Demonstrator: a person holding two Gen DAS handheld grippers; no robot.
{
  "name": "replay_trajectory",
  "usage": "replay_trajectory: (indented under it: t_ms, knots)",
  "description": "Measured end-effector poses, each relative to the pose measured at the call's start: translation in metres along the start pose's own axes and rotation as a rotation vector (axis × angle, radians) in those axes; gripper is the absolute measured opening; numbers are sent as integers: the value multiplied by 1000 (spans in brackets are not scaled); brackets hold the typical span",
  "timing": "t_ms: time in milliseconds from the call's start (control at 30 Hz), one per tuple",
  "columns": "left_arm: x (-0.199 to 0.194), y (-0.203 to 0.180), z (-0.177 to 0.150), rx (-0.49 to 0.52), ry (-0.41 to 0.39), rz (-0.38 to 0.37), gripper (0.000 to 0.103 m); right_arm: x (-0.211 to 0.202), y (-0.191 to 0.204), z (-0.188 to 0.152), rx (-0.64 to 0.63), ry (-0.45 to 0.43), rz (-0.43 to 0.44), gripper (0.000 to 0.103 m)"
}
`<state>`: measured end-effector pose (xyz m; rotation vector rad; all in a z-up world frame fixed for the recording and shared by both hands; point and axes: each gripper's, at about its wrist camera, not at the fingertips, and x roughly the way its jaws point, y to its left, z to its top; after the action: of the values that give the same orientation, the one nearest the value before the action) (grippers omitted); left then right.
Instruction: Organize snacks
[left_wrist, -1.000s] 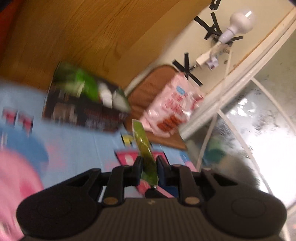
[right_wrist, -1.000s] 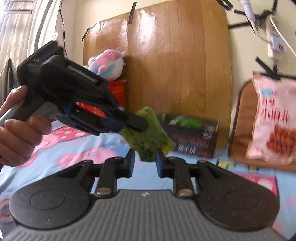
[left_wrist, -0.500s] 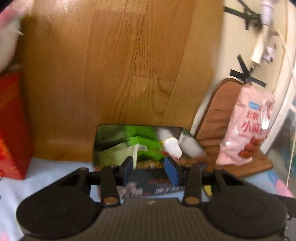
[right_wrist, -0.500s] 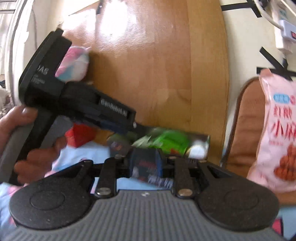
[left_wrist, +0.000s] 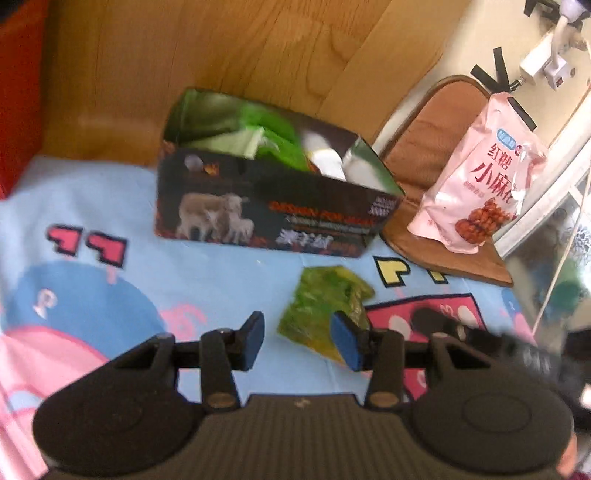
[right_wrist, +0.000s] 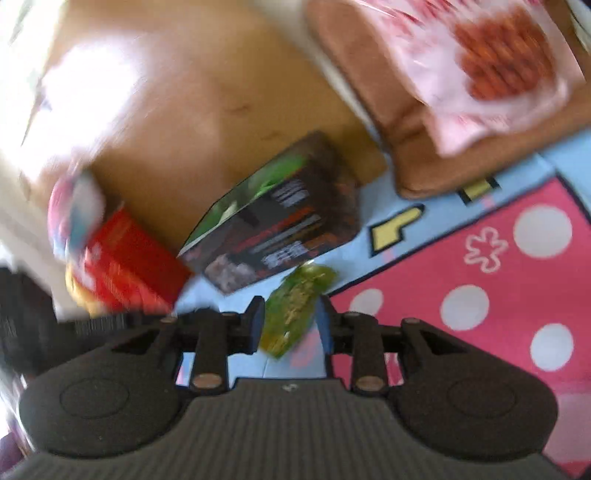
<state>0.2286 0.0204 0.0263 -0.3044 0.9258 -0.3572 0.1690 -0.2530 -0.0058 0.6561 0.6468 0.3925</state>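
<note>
Left wrist view: the green snack packet (left_wrist: 325, 310) lies flat on the cartoon-print sheet (left_wrist: 110, 295), just in front of the dark box (left_wrist: 273, 206) stuffed with green packets. The left gripper (left_wrist: 299, 339) hangs partly open, gripping nothing. The right gripper (right_wrist: 290, 323), jaws just parting, frames the packet without clearly pinching it. A pink bag (left_wrist: 476, 184) bears Chinese characters; box lettering is too blurred to read.

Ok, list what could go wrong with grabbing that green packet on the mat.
The green packet lies flat on the mat, so fingertips may skid over it. The right gripper and left gripper both flank it with open jaws and might collide. The dark box looks nearly full; it may not fit.
</note>
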Motion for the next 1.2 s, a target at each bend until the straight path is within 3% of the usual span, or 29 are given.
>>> replay_trajectory:
  t_ms: [67, 200, 300, 367, 400, 500, 600, 1200]
  knots:
    - [5, -1, -4, 0, 7, 22, 41, 9, -5, 10, 28, -8, 4, 34]
    - [11, -3, -15, -22, 8, 34, 44, 36, 1, 25, -41, -22, -12, 36]
    - [13, -16, -23, 49, -32, 96, 41, 59, 0, 18, -50, 77, -21, 35]
    - [17, -25, -26, 107, -59, 150, 34, 52, 11, 12, -158, 98, 52, 23]
    - [18, -28, -28, 128, -71, 172, 34, 50, 17, 5, -205, 111, 37, 16]
    - [19, -32, -34, 171, -102, 217, 25, 42, 29, -11, -295, 126, 20, 11]
    - [16, -29, -35, 166, -109, 220, 26, 41, 40, -22, -374, 125, -15, 10]
    - [18, -35, -40, 218, -125, 270, 24, 40, 25, -4, -250, 89, 16, 13]
